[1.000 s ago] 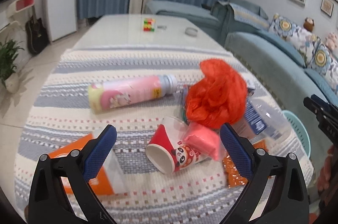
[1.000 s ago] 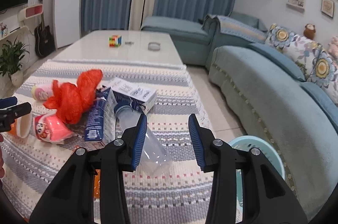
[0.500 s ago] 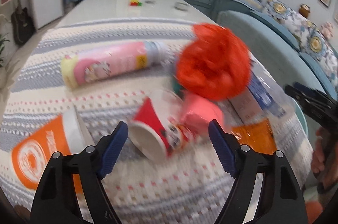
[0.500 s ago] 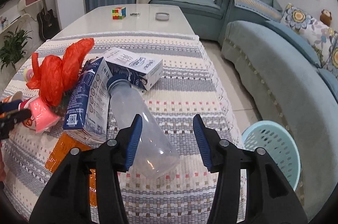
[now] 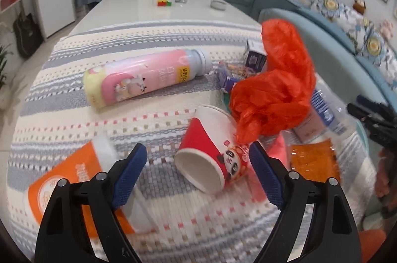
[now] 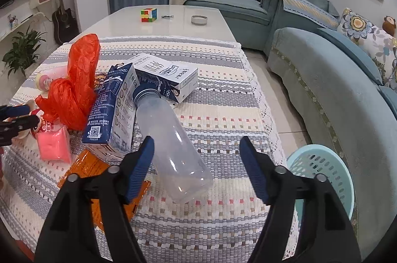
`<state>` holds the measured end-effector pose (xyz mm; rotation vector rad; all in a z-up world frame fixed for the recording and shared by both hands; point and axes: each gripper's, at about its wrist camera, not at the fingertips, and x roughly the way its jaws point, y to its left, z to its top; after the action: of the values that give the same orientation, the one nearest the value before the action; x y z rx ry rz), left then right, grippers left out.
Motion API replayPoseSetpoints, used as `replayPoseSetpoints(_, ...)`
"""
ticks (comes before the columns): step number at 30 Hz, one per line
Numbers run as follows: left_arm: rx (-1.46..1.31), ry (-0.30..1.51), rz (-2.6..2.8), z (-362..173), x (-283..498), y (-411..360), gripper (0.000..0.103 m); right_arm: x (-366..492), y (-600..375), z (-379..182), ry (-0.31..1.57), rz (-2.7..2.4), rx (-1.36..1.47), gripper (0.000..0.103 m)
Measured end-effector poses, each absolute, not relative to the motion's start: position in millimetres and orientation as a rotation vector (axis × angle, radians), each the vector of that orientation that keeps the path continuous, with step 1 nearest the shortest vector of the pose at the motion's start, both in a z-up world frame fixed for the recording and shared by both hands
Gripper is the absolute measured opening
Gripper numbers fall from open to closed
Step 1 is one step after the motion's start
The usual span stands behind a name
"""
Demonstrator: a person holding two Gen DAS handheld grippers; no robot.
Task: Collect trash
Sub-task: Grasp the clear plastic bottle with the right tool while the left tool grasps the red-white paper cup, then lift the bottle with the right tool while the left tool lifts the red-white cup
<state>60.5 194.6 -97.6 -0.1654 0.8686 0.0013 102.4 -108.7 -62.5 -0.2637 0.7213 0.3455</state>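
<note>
Both tongs spread apart over litter on the striped cloth

Left gripper (image 5: 198, 163) stands with fingers apart around the toppled red paper cup (image 5: 207, 159), low centre of frame; orange plastic bag (image 5: 275, 89) just above it to the right; pink bottle (image 5: 146, 77) lies at centre left. Right gripper (image 6: 197, 163) stands parted, empty, astride the clear bottle (image 6: 171, 139); blue carton (image 6: 109, 111) to its left; pale blue basket (image 6: 322, 178) at lower right.

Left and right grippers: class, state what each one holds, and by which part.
Nothing is held. The left gripper is open around the paper cup; the right gripper is open over the clear plastic bottle.
</note>
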Motion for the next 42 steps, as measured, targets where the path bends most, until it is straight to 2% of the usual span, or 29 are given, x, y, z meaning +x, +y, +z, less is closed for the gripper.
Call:
replayPoseSetpoints(2, -0.120, 0.880, 0.001, -100.2, 68.1, 189.8, 0.084, 104.5, -109.4, -64.2, 0.726, 0.359, -0.264, 0.077)
replayPoseSetpoints(8, -0.079, 0.922, -0.009, -109.5, 79.1, 173.5, 0.085, 116.3, -109.2, -73.8, 0.763, 0.382, -0.249, 0.080)
replayPoseSetpoints(11, -0.066, 0.929, -0.013, -110.5, 79.4, 168.9, 0.084, 122.8, -106.7, -78.1, 0.787, 0.401, -0.235, 0.080)
replayPoseSetpoints(15, -0.125, 0.933, -0.090, -111.7, 78.3, 161.2, 0.078, 129.4, -94.7, -83.6, 0.814, 0.428, -0.240, 0.080)
replayPoseSetpoints(27, -0.106, 0.939, -0.073, -115.2, 72.8, 149.1, 0.073, 139.9, -69.1, -92.7, 0.850, 0.397, -0.325, 0.080)
replayPoseSetpoints(28, -0.109, 0.930, -0.071, -113.1, 70.2, 149.5, 0.072, 139.1, -68.8, -92.5, 0.847, 0.393, -0.328, 0.074)
replayPoseSetpoints(29, -0.114, 0.921, -0.071, -110.4, 64.9, 148.4, 0.069, 137.5, -67.8, -91.9, 0.848, 0.410, -0.326, 0.053)
replayPoseSetpoints(30, -0.122, 0.911, -0.071, -107.7, 62.0, 149.6, 0.067, 134.9, -65.8, -90.2, 0.843, 0.406, -0.339, 0.048)
replayPoseSetpoints(32, -0.139, 0.879, -0.060, -98.9, 53.5, 153.2, 0.066, 128.9, -66.0, -86.6, 0.809, 0.364, -0.374, 0.044)
replayPoseSetpoints(38, -0.209, 0.743, -0.060, -53.2, 25.9, 165.4, 0.064, 107.3, -86.8, -50.4, 0.763, 0.403, -0.273, 0.044)
replayPoseSetpoints(39, -0.214, 0.720, -0.066, -44.7, 21.6, 164.7, 0.033, 104.6, -89.2, -44.6, 0.755, 0.402, -0.264, 0.044)
replayPoseSetpoints(40, -0.237, 0.714, -0.097, -34.4, 20.1, 164.8, 0.027, 100.9, -94.1, -36.3, 0.743, 0.404, -0.249, 0.044)
replayPoseSetpoints(41, -0.252, 0.714, -0.103, -28.9, 20.4, 162.9, 0.012, 95.9, -100.2, -27.4, 0.729, 0.406, -0.232, 0.044)
replayPoseSetpoints(42, -0.265, 0.715, -0.106, -23.0, 19.0, 162.5, 0.006, 92.2, -105.2, -19.8, 0.716, 0.405, -0.221, 0.044)
